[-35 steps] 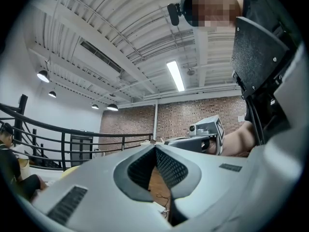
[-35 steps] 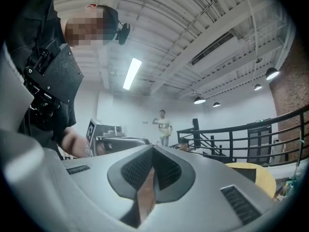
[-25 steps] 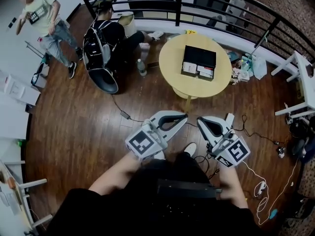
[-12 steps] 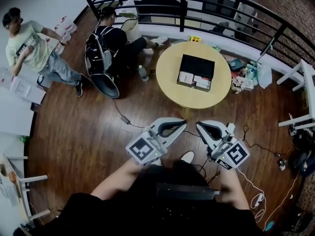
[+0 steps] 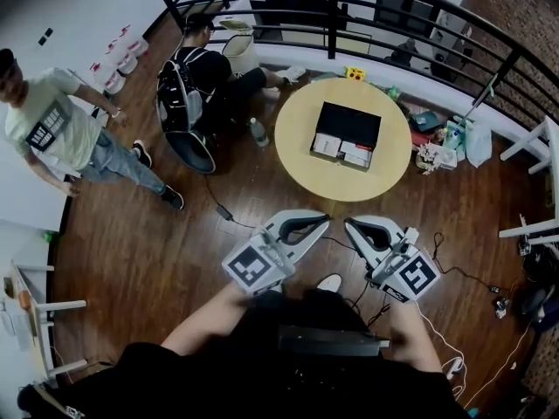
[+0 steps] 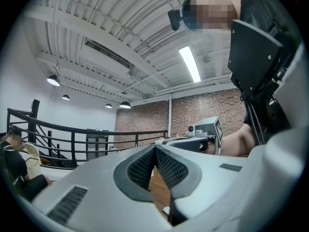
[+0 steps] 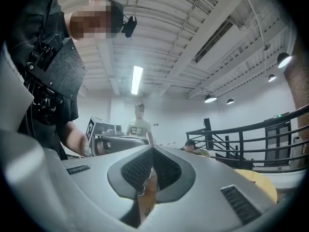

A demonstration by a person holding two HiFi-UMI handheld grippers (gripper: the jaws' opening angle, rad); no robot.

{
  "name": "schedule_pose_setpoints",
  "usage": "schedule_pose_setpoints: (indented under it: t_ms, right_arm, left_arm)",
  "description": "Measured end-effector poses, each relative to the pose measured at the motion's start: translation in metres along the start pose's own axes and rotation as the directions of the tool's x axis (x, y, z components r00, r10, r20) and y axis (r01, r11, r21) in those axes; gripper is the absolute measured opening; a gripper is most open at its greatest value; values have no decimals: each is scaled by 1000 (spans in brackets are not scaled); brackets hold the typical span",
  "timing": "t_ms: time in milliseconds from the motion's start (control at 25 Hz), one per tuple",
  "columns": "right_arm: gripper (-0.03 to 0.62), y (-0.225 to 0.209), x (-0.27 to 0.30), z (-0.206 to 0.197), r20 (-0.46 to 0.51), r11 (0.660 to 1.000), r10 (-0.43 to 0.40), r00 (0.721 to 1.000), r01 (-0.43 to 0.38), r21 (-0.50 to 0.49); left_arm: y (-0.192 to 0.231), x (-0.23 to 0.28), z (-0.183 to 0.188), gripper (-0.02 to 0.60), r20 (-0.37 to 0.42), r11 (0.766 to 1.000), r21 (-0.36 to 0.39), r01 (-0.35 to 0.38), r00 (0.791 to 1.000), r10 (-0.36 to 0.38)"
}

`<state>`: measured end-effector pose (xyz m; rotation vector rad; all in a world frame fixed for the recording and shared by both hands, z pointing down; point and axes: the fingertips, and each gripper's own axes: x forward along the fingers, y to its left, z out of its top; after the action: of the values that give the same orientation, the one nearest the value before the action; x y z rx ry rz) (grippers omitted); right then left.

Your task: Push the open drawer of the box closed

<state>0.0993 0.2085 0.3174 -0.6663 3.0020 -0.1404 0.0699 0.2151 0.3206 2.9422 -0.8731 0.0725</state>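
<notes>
A black box (image 5: 350,122) lies on the round yellow table (image 5: 297,138) ahead of me in the head view. Its drawer (image 5: 341,148), with white contents, sticks out from the side nearest me. My left gripper (image 5: 326,219) and right gripper (image 5: 348,224) hang side by side over the wooden floor, short of the table and apart from the box. Both point level towards it. In the left gripper view the left gripper (image 6: 155,146) has its jaws meeting at the tip, with nothing between them. The right gripper (image 7: 153,148) looks the same in its own view, where the table edge (image 7: 263,182) shows at the right.
A person (image 5: 54,133) stands at the left on the floor. Another person (image 5: 196,72) sits beside a black chair (image 5: 185,142) left of the table. A black railing (image 5: 367,3) curves behind the table. Cables (image 5: 454,273) and bags (image 5: 454,138) lie at the right.
The table and box have come nearer and sit lower in the head view. The standing person has walked down the left side. Both grippers keep their place before me, still shut.
</notes>
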Motion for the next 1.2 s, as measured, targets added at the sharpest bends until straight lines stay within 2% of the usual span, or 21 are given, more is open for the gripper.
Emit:
schedule_pose_setpoints:
  t_ms: [360, 640, 960, 1200]
  right_arm:
    - [5, -33, -29, 0, 0, 999, 48, 999, -48, 13]
    - [5, -41, -28, -12, -7, 998, 54, 999, -54, 29]
    - [5, -54, 9, -17, -43, 999, 24, 999, -24, 23]
    - [5, -65, 64, -17, -68, 1000, -23, 997, 24, 14]
  left_arm:
    - [-10, 42, 0, 31, -17, 999, -1, -49, 999, 49]
    - [-5, 46, -10, 31, -32, 998, -12, -63, 998, 62]
    - [36, 39, -10, 31, -26, 999, -23, -30, 999, 29]
    - [92, 23, -5, 31, -13, 999, -16, 28, 1000, -28]
